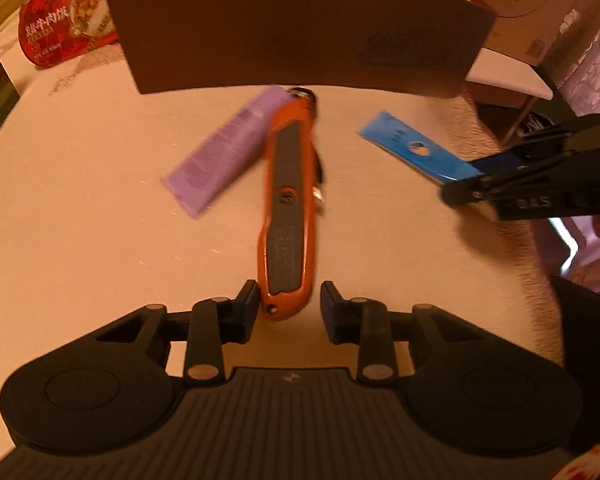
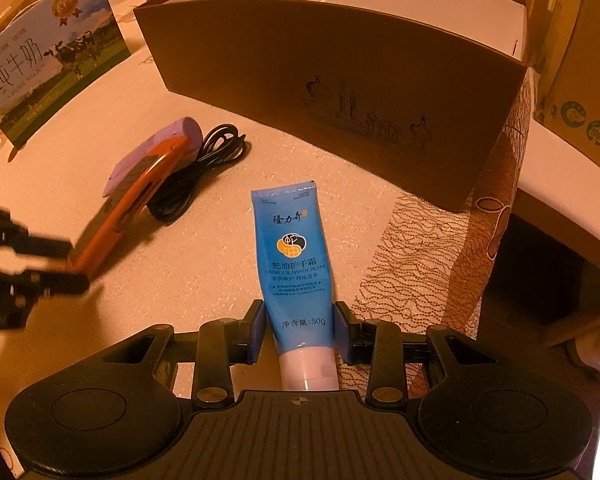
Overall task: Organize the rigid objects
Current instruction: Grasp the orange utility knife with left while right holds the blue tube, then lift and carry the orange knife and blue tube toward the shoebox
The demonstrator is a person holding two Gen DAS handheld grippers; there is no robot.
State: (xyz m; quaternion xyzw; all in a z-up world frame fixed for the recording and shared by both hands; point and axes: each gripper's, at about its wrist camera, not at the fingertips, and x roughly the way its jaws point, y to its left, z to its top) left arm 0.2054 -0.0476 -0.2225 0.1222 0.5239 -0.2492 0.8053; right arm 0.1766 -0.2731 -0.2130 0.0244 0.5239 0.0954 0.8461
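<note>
An orange utility knife lies on the table, its near end between my left gripper's open fingers; the right finger stands clear of it. A purple tube lies left of the knife. My right gripper has its pads against both sides of a blue hand cream tube, near the white cap end. That tube and the right gripper also show in the left wrist view. The knife and the left gripper show in the right wrist view. A brown open box stands behind.
A coiled black cable lies beside the knife. A milk carton stands at the left. A red food tub sits at the back left. Cardboard boxes stand at the right, past the table edge.
</note>
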